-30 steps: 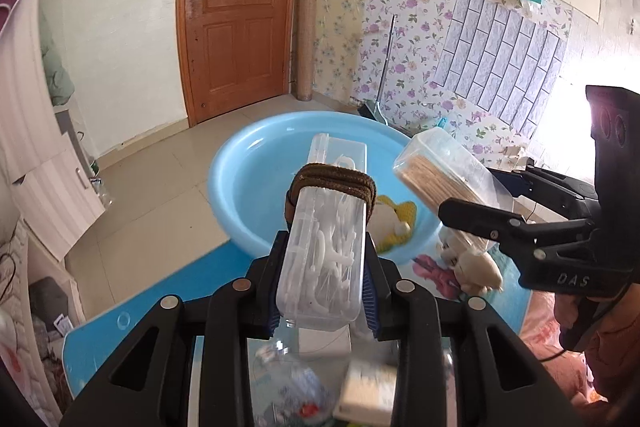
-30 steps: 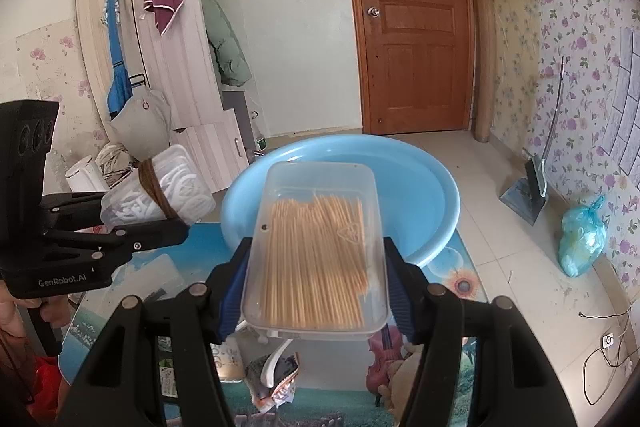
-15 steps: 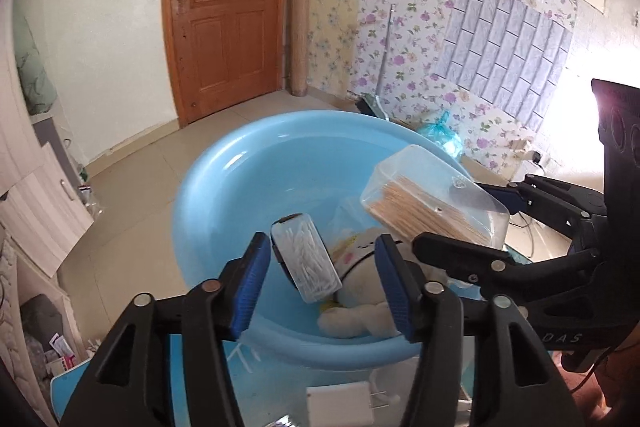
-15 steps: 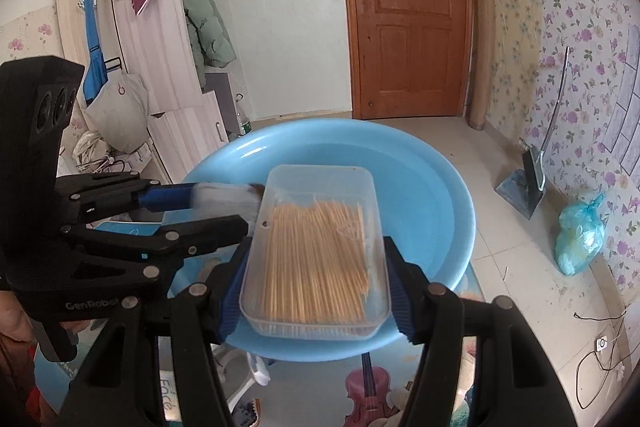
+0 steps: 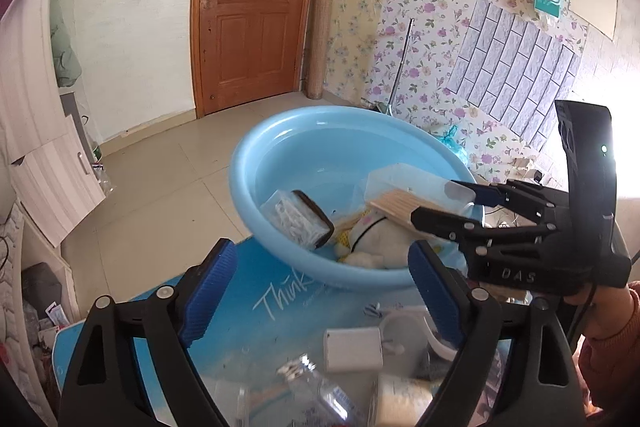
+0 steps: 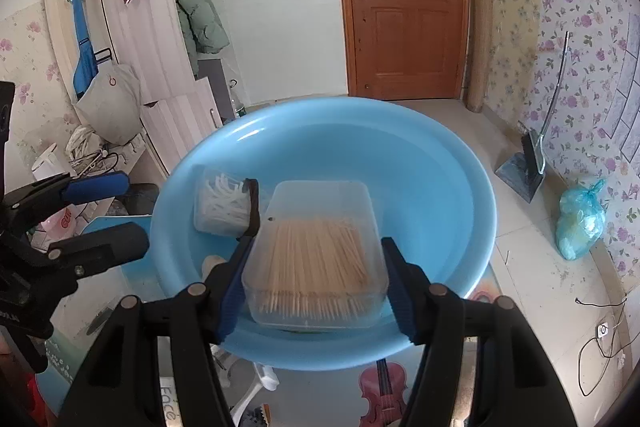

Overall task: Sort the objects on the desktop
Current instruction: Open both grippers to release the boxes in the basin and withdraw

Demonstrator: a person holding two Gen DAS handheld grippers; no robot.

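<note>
Right wrist view: my right gripper [image 6: 316, 267] clenched on clear toothpick box [image 6: 316, 259], held tilted over near rim of blue basin [image 6: 460, 187], likely so it drops inside, not on table. Left gripper [image 5: 320, 291] jaws opening, nothing between pads. Floss-pick box [image 5: 298, 219] lies inside basin against near-left wall, leaning on plush toy [image 5: 376, 239]. White charger [image 5: 352, 349] and clear bottle [image 5: 316, 387] wait on blue table [image 5: 248, 291], near edge, unsorted.
</note>
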